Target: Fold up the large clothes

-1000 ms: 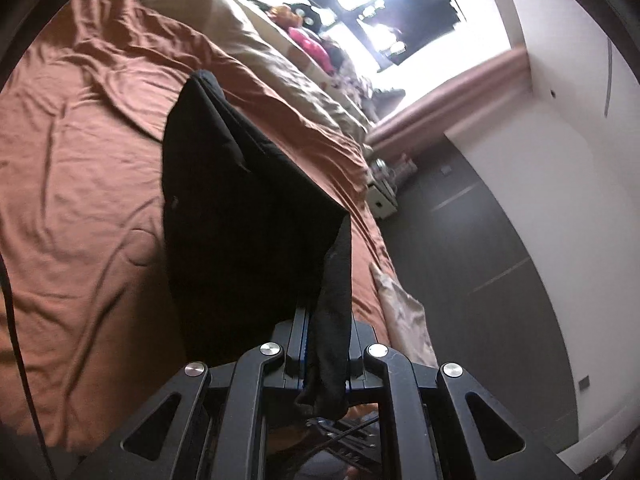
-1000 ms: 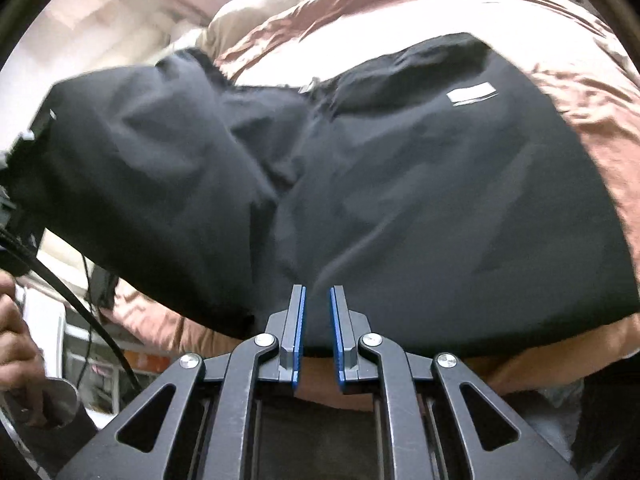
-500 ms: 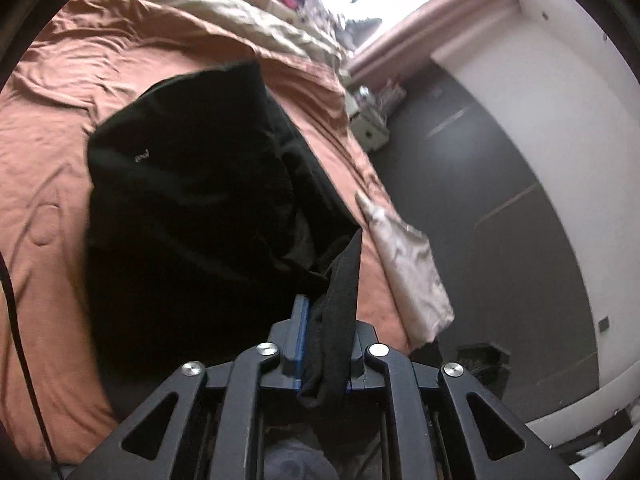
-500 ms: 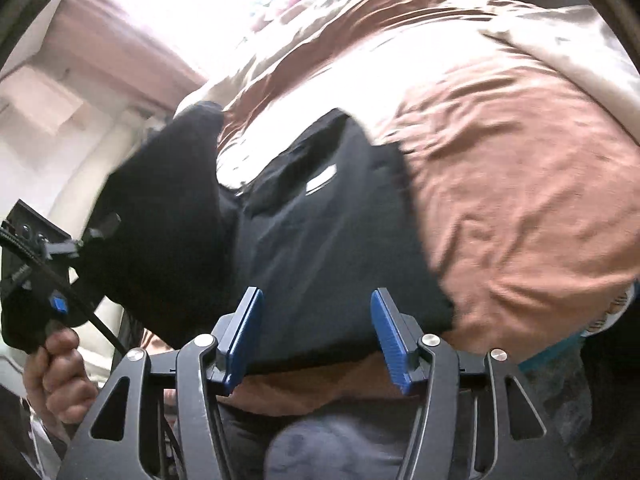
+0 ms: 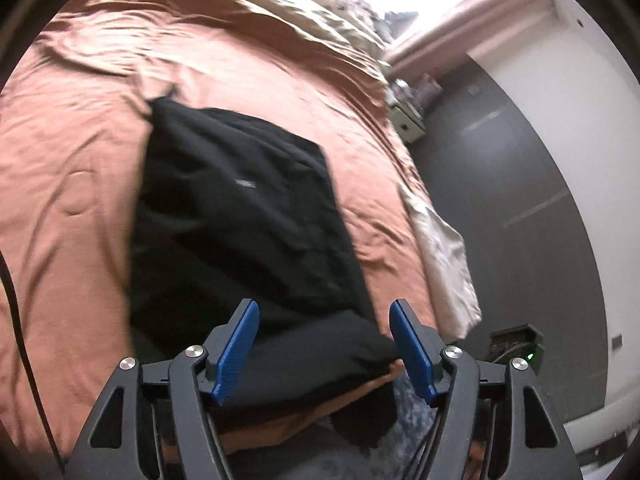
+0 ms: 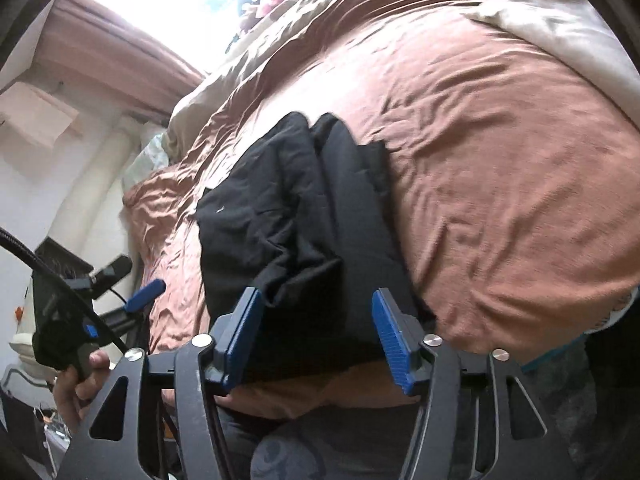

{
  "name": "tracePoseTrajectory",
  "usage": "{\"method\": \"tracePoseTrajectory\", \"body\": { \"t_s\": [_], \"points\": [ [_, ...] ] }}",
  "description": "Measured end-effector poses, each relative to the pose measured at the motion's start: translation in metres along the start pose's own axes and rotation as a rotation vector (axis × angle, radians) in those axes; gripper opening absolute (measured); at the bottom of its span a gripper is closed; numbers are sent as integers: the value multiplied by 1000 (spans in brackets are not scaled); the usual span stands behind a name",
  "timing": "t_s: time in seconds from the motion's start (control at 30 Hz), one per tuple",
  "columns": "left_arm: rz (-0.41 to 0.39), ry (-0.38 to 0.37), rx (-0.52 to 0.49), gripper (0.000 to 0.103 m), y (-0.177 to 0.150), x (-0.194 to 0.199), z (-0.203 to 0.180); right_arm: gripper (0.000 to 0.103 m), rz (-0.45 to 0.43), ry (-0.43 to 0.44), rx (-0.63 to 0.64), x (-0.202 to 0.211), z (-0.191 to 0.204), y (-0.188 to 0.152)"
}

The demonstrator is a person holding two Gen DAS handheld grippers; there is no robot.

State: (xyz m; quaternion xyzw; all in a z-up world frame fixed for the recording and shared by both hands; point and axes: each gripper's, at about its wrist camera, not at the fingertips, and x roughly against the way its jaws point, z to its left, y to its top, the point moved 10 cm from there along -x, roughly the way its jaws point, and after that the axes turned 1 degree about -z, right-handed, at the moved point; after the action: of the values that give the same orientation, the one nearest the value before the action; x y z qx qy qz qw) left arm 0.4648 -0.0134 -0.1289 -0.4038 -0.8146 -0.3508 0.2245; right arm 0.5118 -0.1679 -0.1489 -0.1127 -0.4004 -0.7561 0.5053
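Observation:
A black garment [image 5: 240, 208] lies folded on the rust-brown bed cover [image 5: 80, 152], a small pale label on its top layer. My left gripper [image 5: 324, 336] hangs over the garment's near edge, jaws opening, and a thick black fold lies loose between the blue pads [image 5: 240, 340] without being pressed. In the right wrist view the same garment [image 6: 304, 220] shows creased layers. My right gripper [image 6: 318, 330] is over its near end, jaws opening, with cloth beneath and between them but untouched. The left gripper [image 6: 144, 292] shows at the left there, held by a hand [image 6: 76, 380].
A beige duvet [image 5: 280, 4] is bunched at the bed's far side under a bright window. A pale cloth [image 5: 444, 260] hangs off the bed's right edge above dark floor [image 5: 520, 184]. A white nightstand [image 5: 408, 124] stands by the wall. A black cable [image 6: 48, 264] runs to the left gripper.
The left gripper let go of the black edge it pinched and opened wide; the garment dropped flat onto the bed. The right gripper went from shut to wide open.

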Motion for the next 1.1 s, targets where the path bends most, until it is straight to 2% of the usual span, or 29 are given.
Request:
{"method": "tracePoseTrajectory", "body": {
  "t_s": [0.17,0.37,0.43,0.47,0.5,0.63,0.73,0.83,0.93,1.0,1.1],
  "points": [
    [-28,47,74,70,-2,24,45,60,53,-46,40,-31,13,6],
    [-35,83,161,70,-20,31,86,59,149,-126,115,-66,20,-2],
    [-25,84,190,70,-28,31,99,28,140,-105,124,-70,25,-1],
    [-20,88,198,70,-32,30,102,15,138,-92,127,-72,29,-1],
    [-13,92,203,70,-36,27,105,12,117,-83,140,-69,33,1],
    [21,103,194,70,-45,20,108,8,47,-18,195,-48,54,7],
    [28,107,170,70,-47,12,100,8,5,18,197,-32,52,13],
    [23,122,126,70,-46,3,91,8,-2,26,150,-28,25,9],
    [48,119,96,67,-51,-11,82,8,29,46,54,-41,-14,-5],
    [77,138,75,58,-56,-23,81,8,53,51,-10,-54,-38,-16],
    [131,143,52,49,-66,-39,81,7,48,71,-50,-54,-50,-21]
  ]
}}
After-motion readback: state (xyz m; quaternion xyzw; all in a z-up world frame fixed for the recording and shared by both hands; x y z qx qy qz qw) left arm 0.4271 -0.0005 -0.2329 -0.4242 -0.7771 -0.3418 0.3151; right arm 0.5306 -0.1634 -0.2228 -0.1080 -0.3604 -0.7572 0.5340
